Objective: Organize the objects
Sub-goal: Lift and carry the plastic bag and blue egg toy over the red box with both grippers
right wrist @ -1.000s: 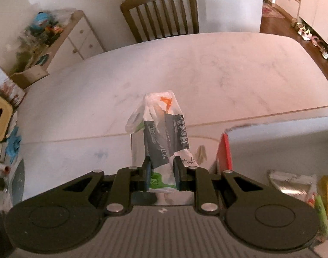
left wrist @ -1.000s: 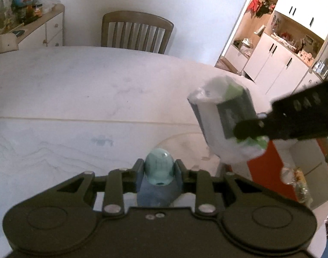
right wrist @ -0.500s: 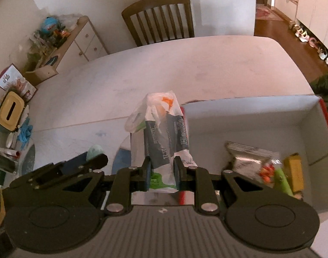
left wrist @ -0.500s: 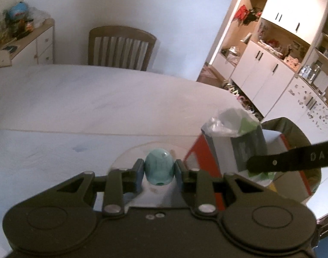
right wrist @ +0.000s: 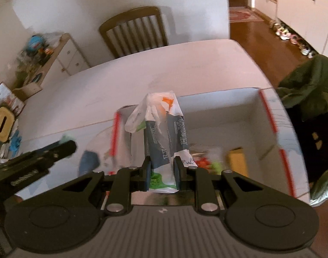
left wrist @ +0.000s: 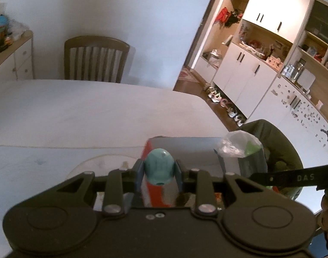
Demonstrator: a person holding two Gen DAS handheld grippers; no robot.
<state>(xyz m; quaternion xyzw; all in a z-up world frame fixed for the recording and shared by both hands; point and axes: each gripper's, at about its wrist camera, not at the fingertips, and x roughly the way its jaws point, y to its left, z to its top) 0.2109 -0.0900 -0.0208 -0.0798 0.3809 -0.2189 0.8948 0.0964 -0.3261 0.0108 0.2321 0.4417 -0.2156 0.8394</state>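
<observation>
the left gripper (left wrist: 159, 172) pinches a small teal bottle cap (left wrist: 159, 168) between its fingers, the cap's rounded end poking up past the tips. it hangs over the left wall of a white box (right wrist: 271, 116) with red edging, which sits at the near right corner of the table (left wrist: 95, 111). a round clear disc (left wrist: 99, 163) lies flat on the table just left of the box.

the right gripper (right wrist: 163, 173) pinches a packet (right wrist: 166, 137) by its lower end, the fingers pressing it from both sides. the packet stands upright above the tips: dark grey panels with the word "health", a green patch low down, and a crumpled white and orange plastic top. it is held over the left part of the box, above the floor of the box and not touching it. from the left wrist view the same packet shows to the right of the cap, above the box.

inside the box, toward its near right side, lie a yellow item (right wrist: 237, 161) and some red and green wrappers (right wrist: 207, 163), blurred.

a chair (right wrist: 136, 32) stands at the far edge of the table. a green cloth (right wrist: 308, 81) hangs just beyond the right edge of the table, by the box.
</observation>
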